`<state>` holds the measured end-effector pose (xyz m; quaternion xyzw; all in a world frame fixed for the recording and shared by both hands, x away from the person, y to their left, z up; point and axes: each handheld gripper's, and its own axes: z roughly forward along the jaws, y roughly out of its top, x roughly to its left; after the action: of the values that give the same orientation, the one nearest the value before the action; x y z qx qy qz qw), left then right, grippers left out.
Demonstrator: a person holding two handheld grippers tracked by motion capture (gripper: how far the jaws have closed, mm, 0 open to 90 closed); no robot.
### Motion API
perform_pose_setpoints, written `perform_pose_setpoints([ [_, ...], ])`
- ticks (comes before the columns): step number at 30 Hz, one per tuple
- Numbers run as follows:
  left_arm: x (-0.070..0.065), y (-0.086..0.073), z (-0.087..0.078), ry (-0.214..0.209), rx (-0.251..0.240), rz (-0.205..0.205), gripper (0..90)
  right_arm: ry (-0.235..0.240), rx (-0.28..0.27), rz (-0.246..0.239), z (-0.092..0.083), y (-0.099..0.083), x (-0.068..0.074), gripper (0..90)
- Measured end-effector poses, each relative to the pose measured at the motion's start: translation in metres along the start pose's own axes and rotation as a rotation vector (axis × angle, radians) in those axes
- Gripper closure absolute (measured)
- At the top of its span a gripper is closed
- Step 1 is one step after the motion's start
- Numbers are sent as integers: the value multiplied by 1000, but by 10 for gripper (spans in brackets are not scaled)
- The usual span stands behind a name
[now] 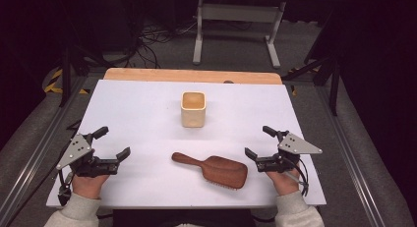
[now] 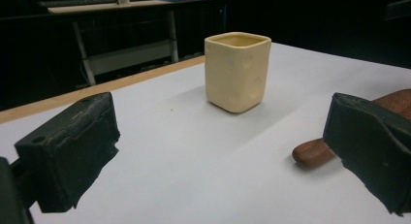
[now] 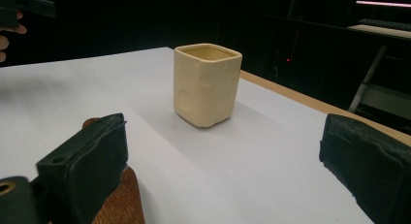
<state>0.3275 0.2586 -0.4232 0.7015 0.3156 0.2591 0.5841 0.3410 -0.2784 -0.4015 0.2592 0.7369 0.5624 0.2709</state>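
Nothing gripped or shifted yet, judging by the layout: everything left to do, likely a pick-up of the brush and a drop into the cup.

Under both tools: white table sheet (image 1: 142, 114), smooth and matte, with a pale wood edge strip (image 1: 192, 75) along the far side.

Between the two tools, nearer the right one: wooden hairbrush (image 1: 216, 170), flat on the sheet, reddish-brown and polished, oval paddle head, bristles just visible under its near edge, tapered handle aimed toward the left tool.

Ahead of both tools, beyond the brush: cream cup (image 1: 193, 109), upright, squarish with rounded corners, dimpled walls, empty as far as visible.

Left gripper (image 1: 112, 142): jaws wide apart, holding nothing, brush handle tip just beyond one jaw.

Right gripper (image 1: 260, 141): jaws spread, empty, just beside the brush head, not touching.
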Motion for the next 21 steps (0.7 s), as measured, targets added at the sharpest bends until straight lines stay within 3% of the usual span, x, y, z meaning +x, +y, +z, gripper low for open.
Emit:
perform_pose_setpoints([
  [2,-1,1,1,-11,17,7,5,1,0,-1,0,0,0,39],
  [14,-4,11,10,-77,16,-4,15,0,-8,-4,-4,2,2,41],
  [21,-17,23,32,-157,45,29,8,-6,-11,3,-8,2,1,41],
])
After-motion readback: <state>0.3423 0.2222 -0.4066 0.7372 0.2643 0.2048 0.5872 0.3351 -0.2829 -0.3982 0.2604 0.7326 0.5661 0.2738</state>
